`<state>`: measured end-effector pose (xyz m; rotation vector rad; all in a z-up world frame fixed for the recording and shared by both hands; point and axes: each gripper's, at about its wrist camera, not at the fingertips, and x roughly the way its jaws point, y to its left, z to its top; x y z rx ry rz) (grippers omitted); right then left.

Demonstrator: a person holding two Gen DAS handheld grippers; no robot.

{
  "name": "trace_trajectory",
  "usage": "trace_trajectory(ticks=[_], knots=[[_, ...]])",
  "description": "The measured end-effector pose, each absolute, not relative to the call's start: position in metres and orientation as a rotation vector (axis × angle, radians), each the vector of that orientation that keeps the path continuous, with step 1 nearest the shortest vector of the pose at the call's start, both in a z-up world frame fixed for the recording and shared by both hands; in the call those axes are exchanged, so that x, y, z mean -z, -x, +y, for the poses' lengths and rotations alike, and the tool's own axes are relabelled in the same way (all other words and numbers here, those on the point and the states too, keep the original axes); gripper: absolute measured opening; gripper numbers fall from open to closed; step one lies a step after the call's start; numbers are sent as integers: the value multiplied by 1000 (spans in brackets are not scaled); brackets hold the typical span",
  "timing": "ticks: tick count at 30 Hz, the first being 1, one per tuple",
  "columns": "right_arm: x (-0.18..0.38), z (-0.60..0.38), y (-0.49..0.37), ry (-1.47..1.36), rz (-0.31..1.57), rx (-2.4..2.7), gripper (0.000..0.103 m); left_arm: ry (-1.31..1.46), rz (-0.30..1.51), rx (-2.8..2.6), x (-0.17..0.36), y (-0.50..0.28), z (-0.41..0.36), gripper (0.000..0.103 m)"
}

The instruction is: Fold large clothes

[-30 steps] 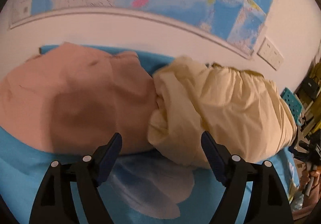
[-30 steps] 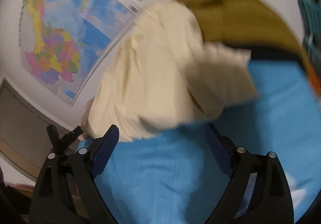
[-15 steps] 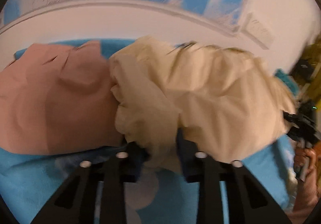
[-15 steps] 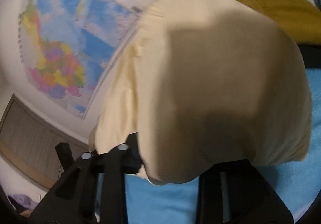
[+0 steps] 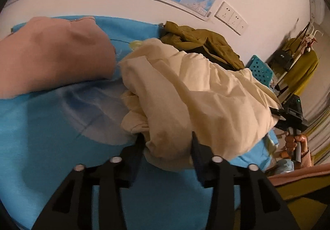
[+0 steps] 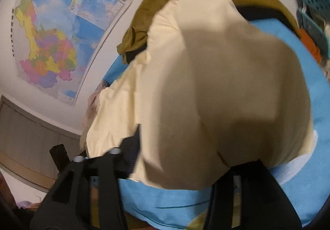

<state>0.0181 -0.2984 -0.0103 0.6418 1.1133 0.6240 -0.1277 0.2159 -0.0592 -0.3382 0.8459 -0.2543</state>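
A second ago both tools hung apart over the blue sheet (image 5: 41, 137); now the left tool (image 5: 168, 143) is clamped on a bunched corner of the cream garment (image 5: 196, 96), and the right tool (image 6: 179, 168) has closed on the opposite end, its far finger hidden under cloth. The garment has been dragged away from the pink garment (image 5: 51, 59), so a strip of sheet now shows between them, and it sags crumpled between the two grips, partly resting on the sheet beside the olive jacket (image 5: 202, 44). It looks picked out of the pile for spreading; no fold has been made yet.
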Motion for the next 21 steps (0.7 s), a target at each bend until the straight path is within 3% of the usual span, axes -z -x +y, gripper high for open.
trace_trajectory(ticks=[1, 2, 3, 4, 10, 13, 16, 19, 21], knots=[[9, -300, -17, -633, 1114, -604, 66, 312, 848, 240, 54, 126, 213, 57], [3, -302, -14, -605, 1109, -590, 75, 282, 833, 215, 49, 127, 211, 68], [-6, -303, -10, -562, 1100, -580, 78, 238, 805, 178, 41, 127, 210, 78], [-15, -305, -5, -514, 1088, -570, 79, 206, 773, 154, 32, 130, 210, 79], [-66, -317, 32, -253, 946, -455, 80, 144, 637, 155, -12, 138, 204, 80], [-92, -315, 42, -207, 797, -458, 80, 93, 697, 214, -5, 117, 176, 81], [-86, -280, 27, -156, 780, -558, 80, 84, 791, 244, 16, 92, 160, 81], [-61, -229, 5, -58, 838, -645, 75, 55, 849, 231, 40, 70, 148, 80], [-42, -199, -11, 14, 883, -655, 62, 66, 858, 232, 46, 64, 149, 80]])
